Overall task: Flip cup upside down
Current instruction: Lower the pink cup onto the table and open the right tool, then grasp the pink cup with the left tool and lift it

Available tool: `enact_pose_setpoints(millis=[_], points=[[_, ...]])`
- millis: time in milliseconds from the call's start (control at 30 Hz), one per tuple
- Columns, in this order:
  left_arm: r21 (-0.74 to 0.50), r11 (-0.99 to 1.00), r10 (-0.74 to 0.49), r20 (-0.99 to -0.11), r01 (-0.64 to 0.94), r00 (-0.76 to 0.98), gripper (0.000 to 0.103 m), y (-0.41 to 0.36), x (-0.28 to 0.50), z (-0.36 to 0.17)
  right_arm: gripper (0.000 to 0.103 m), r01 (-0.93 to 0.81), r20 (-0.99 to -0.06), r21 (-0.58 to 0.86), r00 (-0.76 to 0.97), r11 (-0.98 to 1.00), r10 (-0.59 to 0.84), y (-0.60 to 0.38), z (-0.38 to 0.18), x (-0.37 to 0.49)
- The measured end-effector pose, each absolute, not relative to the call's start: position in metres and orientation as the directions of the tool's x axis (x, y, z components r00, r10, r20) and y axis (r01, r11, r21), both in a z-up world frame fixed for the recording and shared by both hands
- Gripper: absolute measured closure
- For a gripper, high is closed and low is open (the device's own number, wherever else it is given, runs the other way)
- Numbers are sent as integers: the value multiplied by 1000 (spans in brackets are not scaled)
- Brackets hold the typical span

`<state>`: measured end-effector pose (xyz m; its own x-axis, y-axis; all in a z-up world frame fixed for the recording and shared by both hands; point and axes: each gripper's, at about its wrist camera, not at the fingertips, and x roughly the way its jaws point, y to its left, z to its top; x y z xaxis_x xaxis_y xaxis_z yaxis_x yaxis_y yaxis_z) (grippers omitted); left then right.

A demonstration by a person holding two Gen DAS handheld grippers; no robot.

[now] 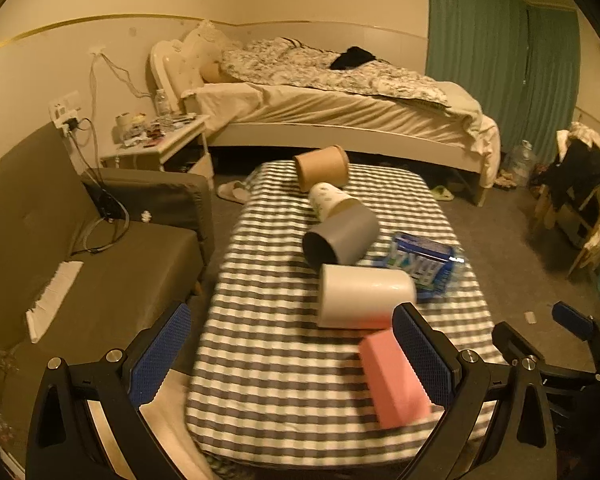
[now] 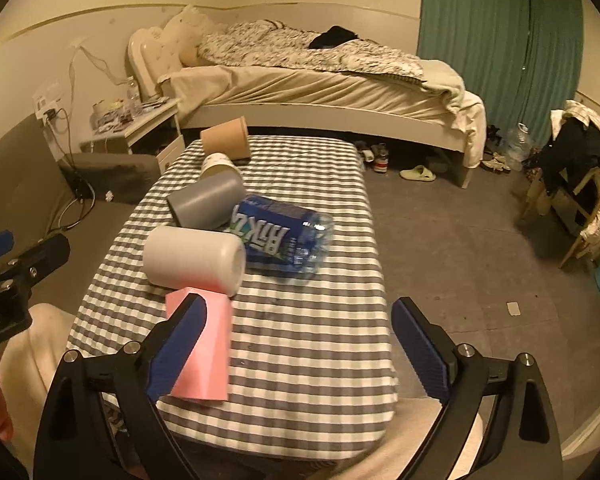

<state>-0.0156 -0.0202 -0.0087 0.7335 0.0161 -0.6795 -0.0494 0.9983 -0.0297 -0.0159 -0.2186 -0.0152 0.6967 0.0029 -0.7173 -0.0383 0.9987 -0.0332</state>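
Several cups lie on their sides in a row on the checkered table (image 1: 276, 380): a pink cup (image 1: 394, 380) nearest, then a white cup (image 1: 364, 296), a grey cup (image 1: 340, 238), a patterned paper cup (image 1: 330, 198) and a brown cup (image 1: 322, 168) farthest. In the right wrist view they are the pink cup (image 2: 204, 348), white cup (image 2: 194, 258), grey cup (image 2: 208, 204) and brown cup (image 2: 226, 138). My left gripper (image 1: 292, 352) is open above the table's near end, its right finger beside the pink cup. My right gripper (image 2: 298, 348) is open, its left finger over the pink cup.
A crushed blue-labelled water bottle (image 2: 284, 236) lies right of the cups. A grey sofa (image 1: 80, 280) is left of the table, a bed (image 1: 340, 96) behind it, a nightstand (image 1: 160, 140) at back left, and a cluttered chair (image 1: 580, 184) at right.
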Motion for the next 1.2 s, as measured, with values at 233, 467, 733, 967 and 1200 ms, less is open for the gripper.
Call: enact_pose_setpoints(millis=[233, 467, 733, 967, 1200], points=[[-29, 1000, -21, -720, 0, 693, 0, -49, -19, -21, 7, 24, -713, -40, 699, 999, -45, -249, -20, -29], [-25, 999, -41, -771, 33, 636, 0, -74, -16, -45, 7, 77, -725, -9, 686, 997, -59, -277, -34, -31], [-38, 997, -69, -852, 71, 519, 0, -98, -11, -89, 7, 107, -746, 39, 665, 994, -42, -296, -49, -26], [-51, 991, -102, -886, 124, 453, 0, -117, -7, -119, 8, 124, -763, 76, 646, 989, -22, -307, -59, -19], [-69, 990, -113, -912, 123, 395, 2, -118, 3, -145, 8, 133, -782, 94, 623, 987, -9, -310, -67, -12]])
